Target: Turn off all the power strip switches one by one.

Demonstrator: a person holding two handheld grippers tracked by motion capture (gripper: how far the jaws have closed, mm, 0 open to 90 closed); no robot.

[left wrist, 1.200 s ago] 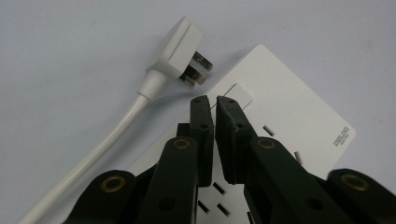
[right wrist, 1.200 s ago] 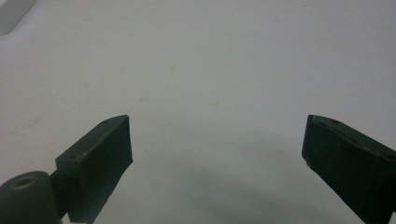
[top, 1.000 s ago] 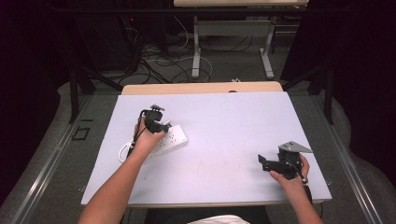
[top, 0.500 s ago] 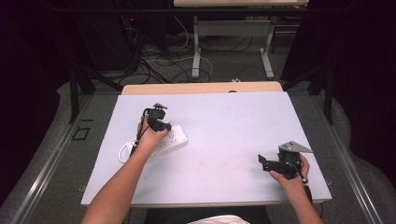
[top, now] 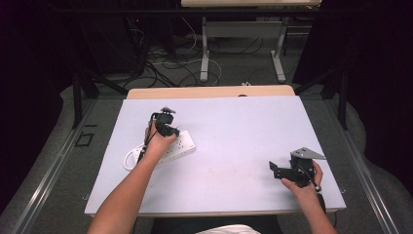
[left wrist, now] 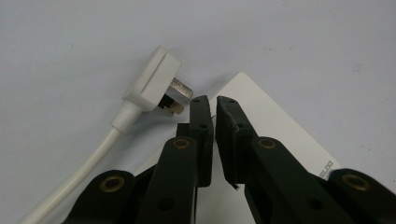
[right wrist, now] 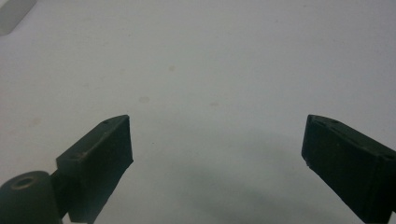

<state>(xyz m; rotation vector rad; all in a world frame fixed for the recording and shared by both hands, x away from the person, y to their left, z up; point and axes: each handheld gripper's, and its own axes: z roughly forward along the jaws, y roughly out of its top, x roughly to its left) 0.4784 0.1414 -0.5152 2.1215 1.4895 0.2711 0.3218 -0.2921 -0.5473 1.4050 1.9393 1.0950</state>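
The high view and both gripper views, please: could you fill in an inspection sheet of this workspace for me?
Surface: pale table, faint stains near its middle.
Job's things: white power strip lying flat; its white plug beside it, prongs bare.
Clutter: nothing seen.
Grippers: left tongs nearly shut over the strip's edge; whether they pinch it is unclear. Right tongs wide open over bare table.
Cables: white cord from the plug; floor wires.
Surroundings: desk legs, dark curtains.

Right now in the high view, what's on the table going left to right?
White cable loop → power strip, with the left gripper over its far left part → bare table → right gripper, jaws wide open.
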